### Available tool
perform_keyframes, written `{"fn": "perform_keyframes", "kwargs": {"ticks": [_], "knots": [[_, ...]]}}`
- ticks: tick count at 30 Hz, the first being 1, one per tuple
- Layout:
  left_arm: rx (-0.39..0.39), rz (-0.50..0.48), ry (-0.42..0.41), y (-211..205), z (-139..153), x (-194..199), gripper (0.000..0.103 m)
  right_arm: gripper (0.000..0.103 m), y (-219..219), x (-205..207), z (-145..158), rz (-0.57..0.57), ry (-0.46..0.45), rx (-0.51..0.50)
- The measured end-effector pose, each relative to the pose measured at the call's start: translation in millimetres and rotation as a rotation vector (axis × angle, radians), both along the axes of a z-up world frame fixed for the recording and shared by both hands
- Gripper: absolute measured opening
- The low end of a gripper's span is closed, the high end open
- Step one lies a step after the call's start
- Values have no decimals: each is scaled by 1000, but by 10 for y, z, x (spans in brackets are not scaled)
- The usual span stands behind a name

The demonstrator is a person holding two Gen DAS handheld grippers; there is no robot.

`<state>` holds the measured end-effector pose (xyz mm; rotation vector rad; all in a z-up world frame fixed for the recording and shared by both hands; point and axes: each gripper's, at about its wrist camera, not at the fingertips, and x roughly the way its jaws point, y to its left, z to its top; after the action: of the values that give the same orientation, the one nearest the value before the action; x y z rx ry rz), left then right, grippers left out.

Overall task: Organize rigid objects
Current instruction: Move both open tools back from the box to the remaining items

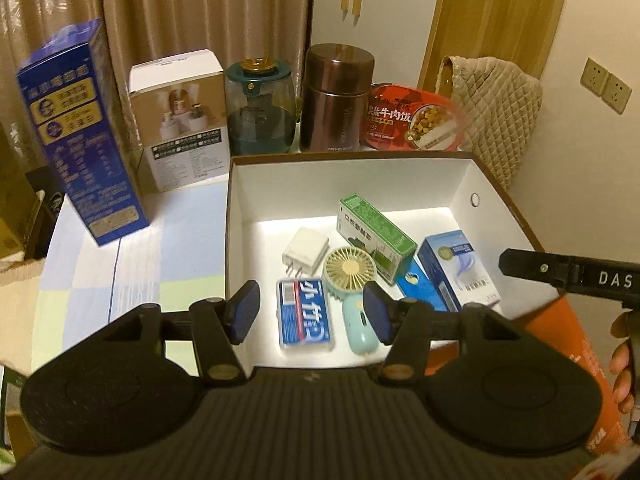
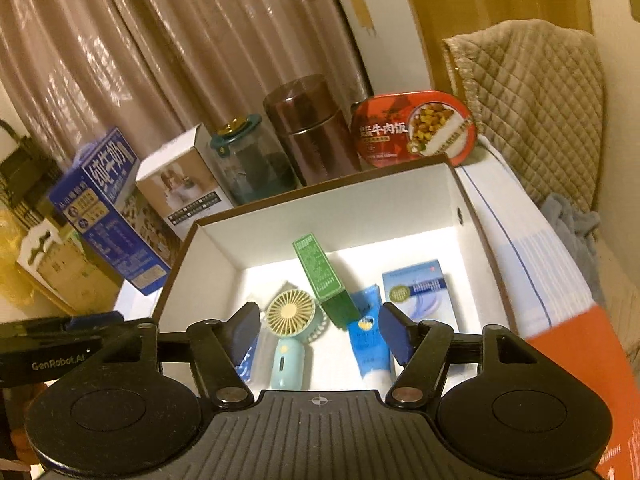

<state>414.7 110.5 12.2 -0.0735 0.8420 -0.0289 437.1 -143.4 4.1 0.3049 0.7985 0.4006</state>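
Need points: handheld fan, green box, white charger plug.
handheld fan (image 2: 291, 312), right wrist view, on the cream centre hub of its grille.
green box (image 1: 376, 229), left wrist view, on its long top face.
white charger plug (image 1: 306, 250), left wrist view, on its white body.

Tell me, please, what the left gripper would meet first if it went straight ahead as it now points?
Probably the blue gum tin or the mint handheld fan on the box floor; depth is unclear. The left gripper has open jaws.
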Motion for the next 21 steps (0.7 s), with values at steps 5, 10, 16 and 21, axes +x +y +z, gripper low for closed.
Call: {"fn": "perform_keyframes", "kwargs": {"ticks": [5,10,16,21], "knots": [[-30,18,5,-32,23,-308,53,65,-131,-261,40,-2,4,15],[-34,23,7,-142,25,-580,53,65,-176,-525,54,27,-7,-11],[-24,24,24,-295,-14,-889,53,65,-185,-854,-20,68,-1,-67],[-15,22,48,-401,-81,-1089,53,65,-239,-1068,-103,88,30,-78]]}}
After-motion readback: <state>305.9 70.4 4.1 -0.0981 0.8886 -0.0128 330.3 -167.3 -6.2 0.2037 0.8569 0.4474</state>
